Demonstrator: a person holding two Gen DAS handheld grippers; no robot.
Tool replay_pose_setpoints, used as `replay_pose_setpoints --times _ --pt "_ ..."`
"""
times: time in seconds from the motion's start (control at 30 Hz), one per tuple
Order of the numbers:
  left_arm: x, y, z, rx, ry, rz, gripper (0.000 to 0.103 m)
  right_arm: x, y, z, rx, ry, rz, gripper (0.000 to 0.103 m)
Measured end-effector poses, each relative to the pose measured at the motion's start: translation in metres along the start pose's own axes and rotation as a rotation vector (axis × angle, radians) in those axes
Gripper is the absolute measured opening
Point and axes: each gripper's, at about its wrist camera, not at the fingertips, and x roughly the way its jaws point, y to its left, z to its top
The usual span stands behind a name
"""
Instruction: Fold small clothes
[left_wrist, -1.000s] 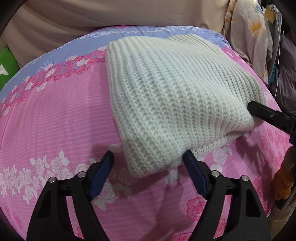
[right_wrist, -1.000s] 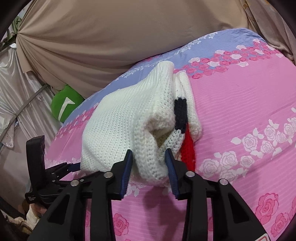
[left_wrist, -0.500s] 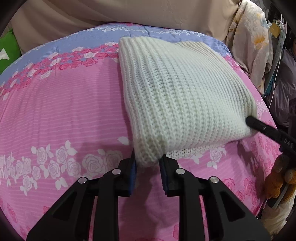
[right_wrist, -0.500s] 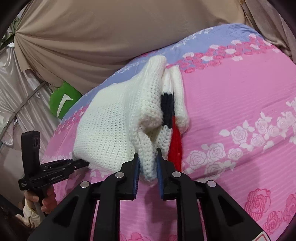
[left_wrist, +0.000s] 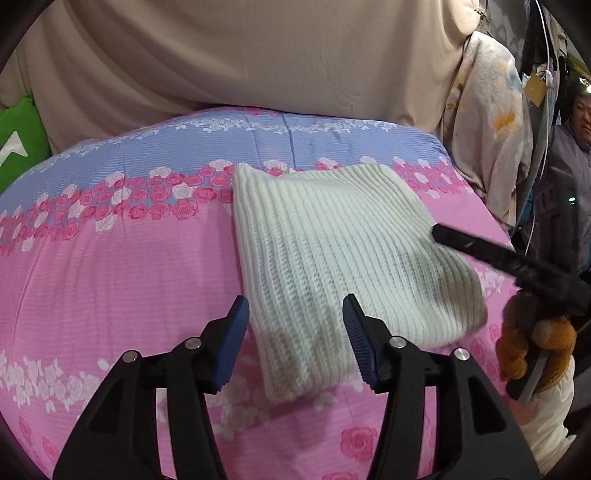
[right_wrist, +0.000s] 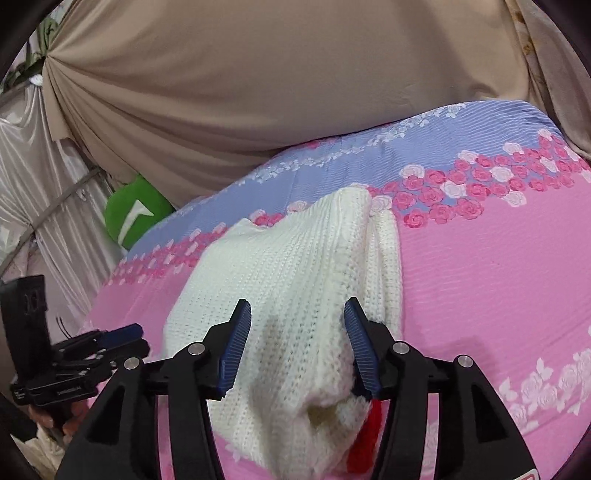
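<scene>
A bed under a pink quilt (left_wrist: 110, 280) printed with roses, with a lilac band along its far edge, fills both views; a beige draped cloth (left_wrist: 258, 55) hangs behind it.

The left tongs (left_wrist: 295, 332) stand wide open with nothing between their blue pads, poised just over the near-left corner of the white knitted sweater (left_wrist: 332, 251). The right tongs (right_wrist: 295, 339) are equally wide open and empty, hovering over the sweater's (right_wrist: 280, 295) open right end, where a strip of red knit (right_wrist: 365, 439) pokes out from under the layers. Neither pair has hold of anything.

The sweater lies as a thick folded rectangle on the quilt, towards the right edge of the bed, its far edge reaching the rose border. By the look of it, a fold has just been laid down and let go. The next move would be either a further fold or a tidy-up: the right end looks loose and gaping, so the layers there want squaring and the red strip tucking in.

Beyond the far-left corner of the bed sits a green cushion (right_wrist: 133, 214) bearing a white mark, not readable as letters. A floral garment (left_wrist: 487, 122) hangs at the right. Faint lettering on the left tool's body in the right view is too small to read.
</scene>
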Motion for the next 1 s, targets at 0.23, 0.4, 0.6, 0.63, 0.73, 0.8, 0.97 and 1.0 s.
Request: replay_pose_setpoints --times 0.23,0.4,0.6,0.63,0.73,0.8,0.97,1.0 --pt "0.019 -0.004 0.003 0.012 0.012 0.03 0.051 -0.03 0.003 0.006 0.003 -0.125 0.117 0.013" --pt "0.045 -0.001 -0.004 0.018 0.054 0.066 0.055 0.018 -0.037 -0.002 0.121 0.02 0.056 0.012" --pt "0.039 -0.002 -0.006 0.007 0.052 0.081 0.055 -0.044 -0.003 -0.003 0.052 -0.138 -0.027 0.013" --pt "0.036 -0.001 -0.006 -0.001 0.052 0.075 0.055 -0.053 0.001 -0.008 0.047 -0.147 -0.033 0.013" --pt "0.021 -0.005 -0.008 -0.002 0.03 0.067 0.053 -0.064 0.015 -0.02 0.014 -0.137 0.009 0.013" --pt "0.018 -0.012 -0.01 0.027 0.019 0.087 0.053 -0.053 0.023 -0.03 -0.035 -0.081 -0.016 0.013" --pt "0.037 -0.017 -0.019 0.045 0.071 0.124 0.054 -0.021 0.003 -0.043 0.013 0.016 -0.066 0.003" --pt "0.037 -0.017 -0.02 0.049 0.066 0.13 0.054 -0.032 0.011 -0.041 -0.009 -0.017 -0.076 0.004"
